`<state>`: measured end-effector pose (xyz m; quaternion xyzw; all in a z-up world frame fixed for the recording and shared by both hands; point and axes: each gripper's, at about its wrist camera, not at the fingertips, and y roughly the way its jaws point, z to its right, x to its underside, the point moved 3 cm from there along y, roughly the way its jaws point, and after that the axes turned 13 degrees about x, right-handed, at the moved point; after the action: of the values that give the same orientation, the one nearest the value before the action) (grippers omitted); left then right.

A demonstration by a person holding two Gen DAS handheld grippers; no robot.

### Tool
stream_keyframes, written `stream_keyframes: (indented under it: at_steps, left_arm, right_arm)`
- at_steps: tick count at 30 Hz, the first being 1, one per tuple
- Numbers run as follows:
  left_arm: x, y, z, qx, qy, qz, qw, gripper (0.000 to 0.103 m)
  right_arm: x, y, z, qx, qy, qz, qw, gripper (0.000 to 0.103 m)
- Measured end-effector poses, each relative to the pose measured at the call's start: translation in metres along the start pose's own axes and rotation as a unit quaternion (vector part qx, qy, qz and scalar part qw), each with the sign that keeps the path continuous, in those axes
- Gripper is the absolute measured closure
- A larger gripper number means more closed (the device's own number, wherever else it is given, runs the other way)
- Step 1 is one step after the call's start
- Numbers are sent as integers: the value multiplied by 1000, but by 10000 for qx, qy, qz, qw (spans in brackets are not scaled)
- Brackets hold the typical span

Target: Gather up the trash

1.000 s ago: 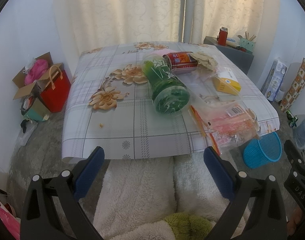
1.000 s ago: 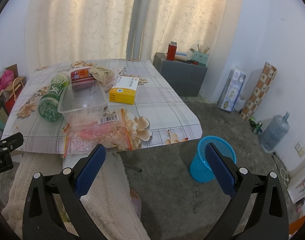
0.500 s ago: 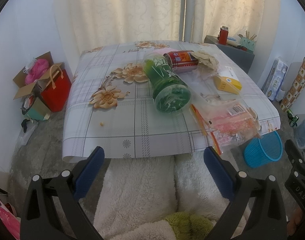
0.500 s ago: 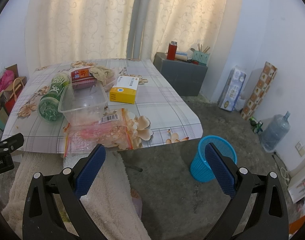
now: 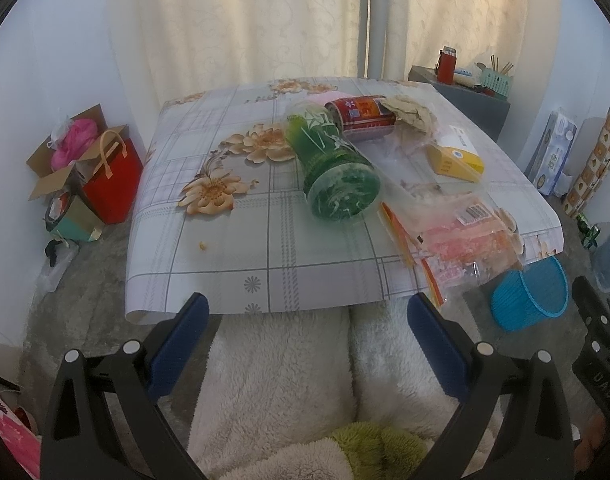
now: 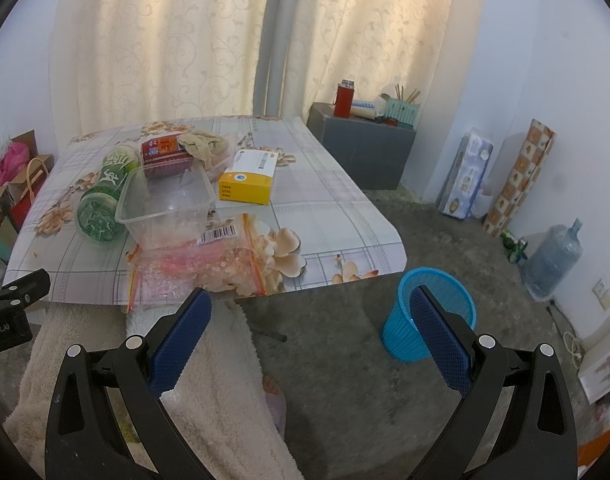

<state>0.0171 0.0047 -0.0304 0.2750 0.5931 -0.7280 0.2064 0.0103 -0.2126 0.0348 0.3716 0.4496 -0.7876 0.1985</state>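
Trash lies on a low table with a floral cloth (image 5: 225, 248): a green canister on its side (image 5: 333, 168) (image 6: 105, 196), a red can (image 5: 361, 114) (image 6: 165, 154), crumpled brown paper (image 5: 409, 114) (image 6: 203, 146), a clear plastic tub (image 6: 167, 208), a yellow-and-white box (image 5: 457, 156) (image 6: 251, 178) and a zip bag with pink contents (image 5: 457, 240) (image 6: 209, 260). A blue mesh bin (image 6: 429, 312) (image 5: 529, 300) stands on the floor right of the table. My left gripper (image 5: 305, 332) and right gripper (image 6: 311, 328) are open, empty, held short of the table's near edge.
A red bag (image 5: 113, 180) and cardboard box (image 5: 61, 160) sit left of the table. A grey cabinet (image 6: 361, 156), patterned boxes (image 6: 517, 180) and a water jug (image 6: 553, 260) stand at right. White fleece-covered legs (image 5: 285, 380) lie below the grippers.
Both views have shifted only slightly; the table appears a touch lower and closer in frame. Both grippers stay open and nothing on the table has moved.
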Motion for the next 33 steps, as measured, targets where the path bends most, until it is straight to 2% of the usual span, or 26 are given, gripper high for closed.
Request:
stream_keyframes:
  at_steps: [12, 14, 18, 20, 28, 30, 33]
  left_arm:
    - [-3, 9, 8, -111, 80, -177, 9997, 6]
    - [-4, 13, 9, -94, 85, -228, 9997, 6]
    - [-8, 21, 8, -73, 69, -279, 9996, 6]
    - [-11, 25, 5, -98, 48, -267, 9996, 6]
    - [-33, 39, -17, -115, 32, -93, 9999, 6]
    - [-38, 42, -22, -8, 3, -86, 10000, 6]
    - [-44, 46, -28, 127, 32, 41, 9999, 6]
  right_arm:
    - [11, 21, 2, -273, 22, -272, 9993, 8]
    - [14, 27, -1, -460, -4, -422, 9980, 8]
    - [23, 45, -10, -1022, 54, -987, 9898, 8]
    - [26, 50, -12, -1122, 116, -1098, 9875, 8]
    - [16, 57, -20, -834, -302, -896, 9920, 8]
    - [9, 56, -18, -968, -319, -667, 9926, 8]
    - [-10, 46, -8, -1234, -94, -93, 9923, 8]
